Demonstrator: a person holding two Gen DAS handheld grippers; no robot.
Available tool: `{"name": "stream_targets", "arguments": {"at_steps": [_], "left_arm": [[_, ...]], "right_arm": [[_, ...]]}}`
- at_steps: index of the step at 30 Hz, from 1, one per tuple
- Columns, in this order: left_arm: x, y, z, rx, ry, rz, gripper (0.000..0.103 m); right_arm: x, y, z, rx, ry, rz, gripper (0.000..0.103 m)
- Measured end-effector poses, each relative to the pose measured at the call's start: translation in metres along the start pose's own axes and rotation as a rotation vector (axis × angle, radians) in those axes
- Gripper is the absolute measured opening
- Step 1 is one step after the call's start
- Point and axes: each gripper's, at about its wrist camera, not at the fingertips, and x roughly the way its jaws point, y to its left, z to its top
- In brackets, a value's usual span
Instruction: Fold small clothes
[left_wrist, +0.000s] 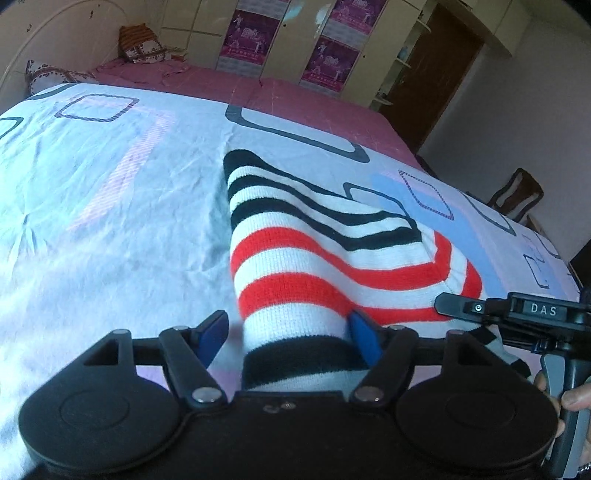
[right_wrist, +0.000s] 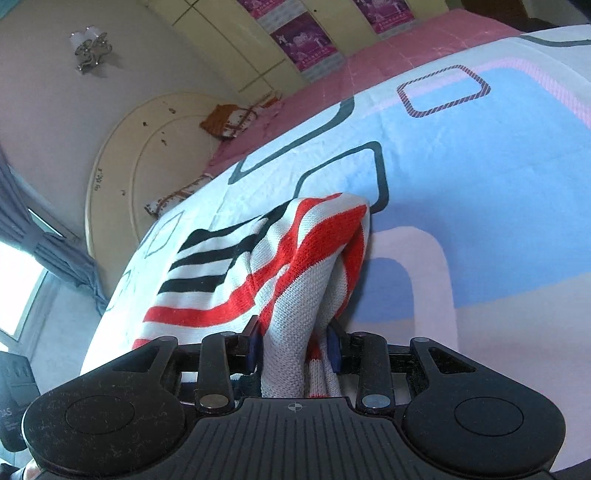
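Mid-fold: both grippers on the striped knit.
Knit (left_wrist: 332, 251) lay mid-frame on the sheet (left_wrist: 110, 184). Right gripper (right_wrist: 295, 347) clamped a bunched fold. Left gripper (left_wrist: 290, 332) was spread wide, fabric loose between its fingers. Risk: one-sided pull skews the fold, or the thick bunch slips out.

White letters "DAS" show on the black body of the right gripper (left_wrist: 447, 304); the wardrobe posters' (left_wrist: 251, 35) print is unreadable.
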Motion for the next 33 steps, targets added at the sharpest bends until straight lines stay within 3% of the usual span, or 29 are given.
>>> {"name": "stream_targets", "arguments": {"at_steps": [4,8,11,14,22,23,26,30,33], "left_arm": [[-0.008,-0.001,0.003,0.022,-0.021,0.039,0.075],[-0.025,-0.006,0.007,0.043,-0.109,0.091,0.074],[-0.027,-0.009,0.013,0.046,-0.116,0.082,0.074],[-0.025,-0.013,0.016,0.054,-0.118,0.073,0.074],[-0.011,-0.030,0.025,0.071,-0.114,0.040,0.074],[-0.008,-0.031,0.027,0.072,-0.112,0.043,0.074],[0.002,-0.031,0.029,0.076,-0.113,0.061,0.074],[0.016,-0.026,0.031,0.077,-0.105,0.087,0.073],[0.033,-0.018,0.026,0.080,-0.043,0.133,0.075]], "right_arm": [[-0.009,0.010,0.002,-0.034,-0.013,-0.029,0.038],[-0.015,0.019,0.004,-0.063,-0.027,-0.057,0.038],[-0.016,0.017,0.005,-0.060,-0.024,-0.066,0.039],[-0.020,0.015,0.010,-0.040,-0.058,-0.085,0.055],[-0.018,0.018,0.030,-0.065,-0.074,-0.115,0.055],[-0.014,0.019,0.031,-0.065,-0.071,-0.120,0.055],[0.001,0.018,0.035,-0.064,-0.042,-0.142,0.021],[0.011,0.021,0.036,-0.128,-0.045,-0.165,0.019],[0.023,0.022,0.029,-0.229,-0.015,-0.265,0.018]]}}
